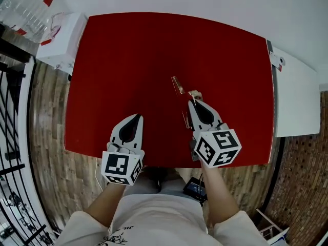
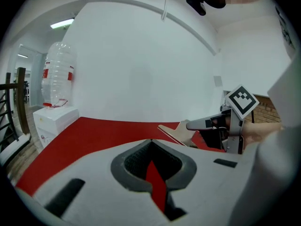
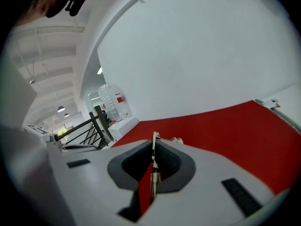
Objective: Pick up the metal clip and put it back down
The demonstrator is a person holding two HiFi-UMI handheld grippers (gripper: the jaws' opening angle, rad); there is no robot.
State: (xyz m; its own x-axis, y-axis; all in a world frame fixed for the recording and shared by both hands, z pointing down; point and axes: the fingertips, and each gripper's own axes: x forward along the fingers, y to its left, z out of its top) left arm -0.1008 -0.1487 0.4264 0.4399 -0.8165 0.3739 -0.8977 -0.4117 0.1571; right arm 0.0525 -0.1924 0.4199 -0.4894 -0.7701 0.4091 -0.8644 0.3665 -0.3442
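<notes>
On the red table [image 1: 128,60], my right gripper [image 1: 192,101] is shut on the metal clip [image 1: 180,85], a thin pale strip that sticks out past the fingertips toward the table's middle. The right gripper view shows the clip [image 3: 154,136] edge-on, pinched between the pads of the right gripper [image 3: 154,145]. From the left gripper view, the clip [image 2: 175,131] looks tilted just over the red top, with the right gripper [image 2: 190,125] behind it. Whether the clip touches the table I cannot tell. My left gripper [image 1: 137,117] is shut and empty near the front edge, and in its own view its tips [image 2: 151,141] meet.
A white box [image 1: 60,39] carrying clear water bottles [image 1: 28,6] stands off the table's back left corner. A white surface [image 1: 297,99] adjoins the right edge. A black railing [image 1: 10,117] runs along the left over the wooden floor. The person's body is at the table's front edge.
</notes>
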